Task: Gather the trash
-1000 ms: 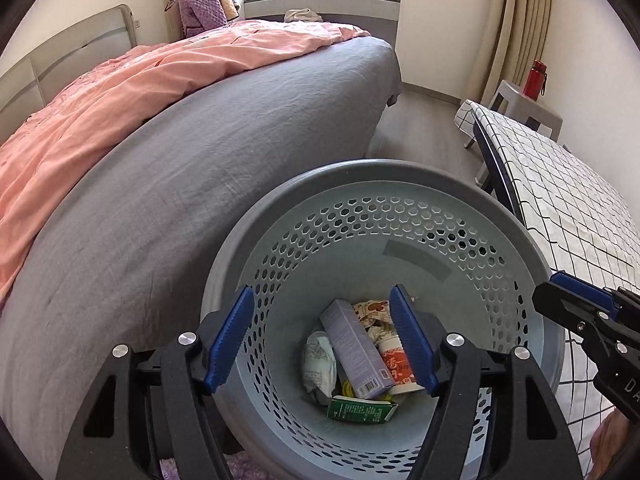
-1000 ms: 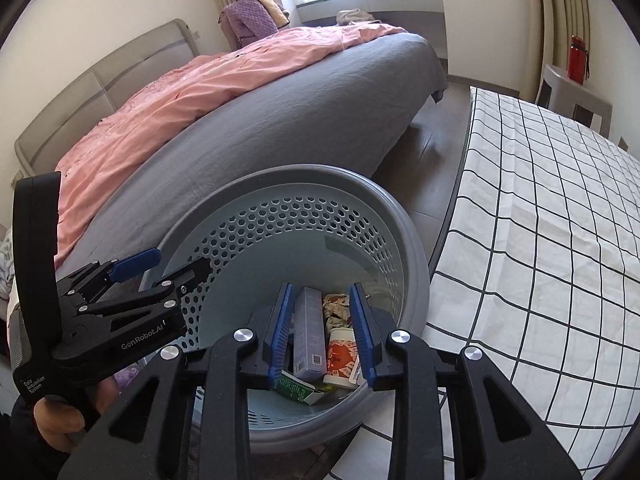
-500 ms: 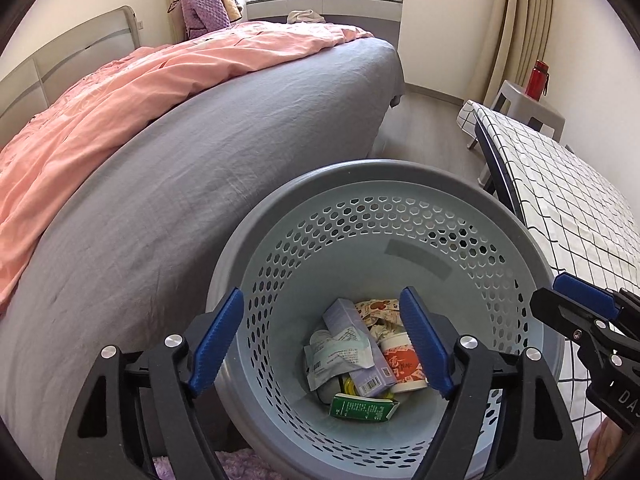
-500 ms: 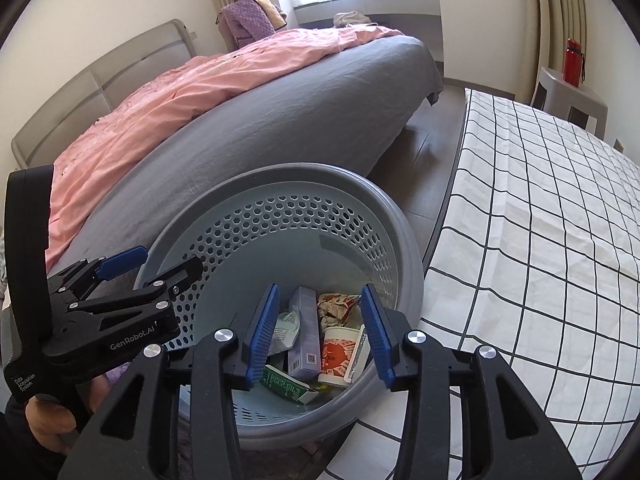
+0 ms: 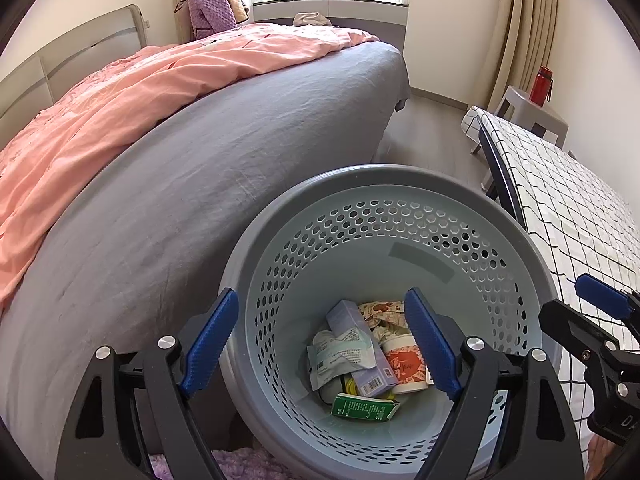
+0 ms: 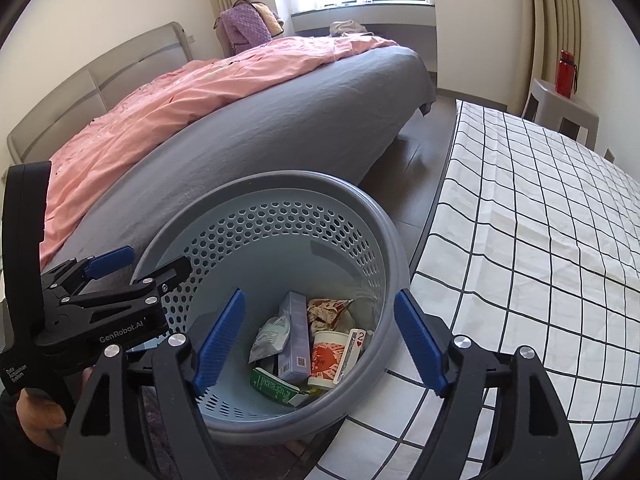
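Two tools hang over the gray basket [image 5: 400, 184], and both hold nothing. The left tool [image 5: 326, 346] has its blue fingers wide apart. The right tool [image 6: 320, 340] is spread wide too. The trash sits at the bottom of the basket: a white wrapper [image 5: 340, 354], a purple box [image 5: 362, 354], a green carton [image 5: 364, 407] and a paper cup [image 5: 404, 364]. The dropping step looks done. I cannot see any more trash on the gray bed [image 5: 200, 184] or the checked cloth [image 6: 540, 220], though some may hide out of view. Next, I think, the tools should lift away and look around
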The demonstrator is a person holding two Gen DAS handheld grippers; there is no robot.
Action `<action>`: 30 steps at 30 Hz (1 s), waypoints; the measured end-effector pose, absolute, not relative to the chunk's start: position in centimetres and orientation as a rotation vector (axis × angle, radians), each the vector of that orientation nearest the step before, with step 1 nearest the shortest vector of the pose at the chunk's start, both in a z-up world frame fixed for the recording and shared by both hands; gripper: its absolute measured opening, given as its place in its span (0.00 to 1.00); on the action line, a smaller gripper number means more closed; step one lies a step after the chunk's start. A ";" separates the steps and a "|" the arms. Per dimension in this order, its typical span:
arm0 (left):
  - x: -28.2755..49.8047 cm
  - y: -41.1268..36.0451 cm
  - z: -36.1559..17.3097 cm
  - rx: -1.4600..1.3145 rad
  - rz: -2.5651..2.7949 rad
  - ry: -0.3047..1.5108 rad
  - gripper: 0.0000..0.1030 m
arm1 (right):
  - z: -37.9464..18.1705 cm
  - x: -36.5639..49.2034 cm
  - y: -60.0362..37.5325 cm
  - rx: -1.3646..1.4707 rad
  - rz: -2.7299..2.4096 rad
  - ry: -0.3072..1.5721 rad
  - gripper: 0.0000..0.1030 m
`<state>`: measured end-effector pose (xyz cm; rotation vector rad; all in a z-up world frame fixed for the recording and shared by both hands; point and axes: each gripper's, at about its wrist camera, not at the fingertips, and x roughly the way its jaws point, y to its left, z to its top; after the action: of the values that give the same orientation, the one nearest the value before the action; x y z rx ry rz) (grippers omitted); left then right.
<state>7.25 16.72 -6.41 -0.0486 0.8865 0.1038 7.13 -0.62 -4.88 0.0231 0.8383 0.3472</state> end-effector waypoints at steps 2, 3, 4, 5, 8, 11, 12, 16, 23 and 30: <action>7.2 16.8 -6.3 -0.052 0.107 0.881 0.82 | -4.8 7.0 -0.6 0.018 0.341 0.833 0.77; 7.2 16.8 -6.2 -0.052 0.109 0.877 0.82 | -4.8 7.0 -0.6 0.016 0.339 0.832 0.77; 7.1 16.8 -6.2 -0.052 0.110 0.874 0.82 | -4.8 7.0 -0.6 0.016 0.338 0.832 0.78; 7.1 16.8 -6.2 -0.050 0.112 0.873 0.82 | -4.8 7.0 -0.7 0.017 0.338 0.833 0.78; 7.1 16.7 -6.1 -0.040 0.118 0.872 0.82 | -4.8 7.0 -0.7 0.018 0.335 0.834 0.79; 7.0 16.7 -6.1 -0.036 0.120 0.870 0.82 | -4.7 6.8 -0.7 0.021 0.333 0.831 0.82; 7.0 16.7 -6.1 -0.037 0.119 0.869 0.82 | -4.7 6.8 -0.7 0.021 0.332 0.829 0.83; 7.0 16.8 -6.1 -0.037 0.121 0.870 0.82 | -4.7 6.8 -0.7 0.022 0.325 0.829 0.86; 6.8 16.8 -6.0 -0.039 0.121 0.863 0.82 | -4.6 6.7 -0.9 0.026 0.322 0.828 0.86; 6.9 17.1 -6.0 -0.047 0.125 0.864 0.82 | -4.6 6.7 -0.9 0.026 0.324 0.830 0.86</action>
<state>6.87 17.05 -5.96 -0.0468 0.8644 0.1249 6.74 -0.91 -4.61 0.0258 0.8295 0.3241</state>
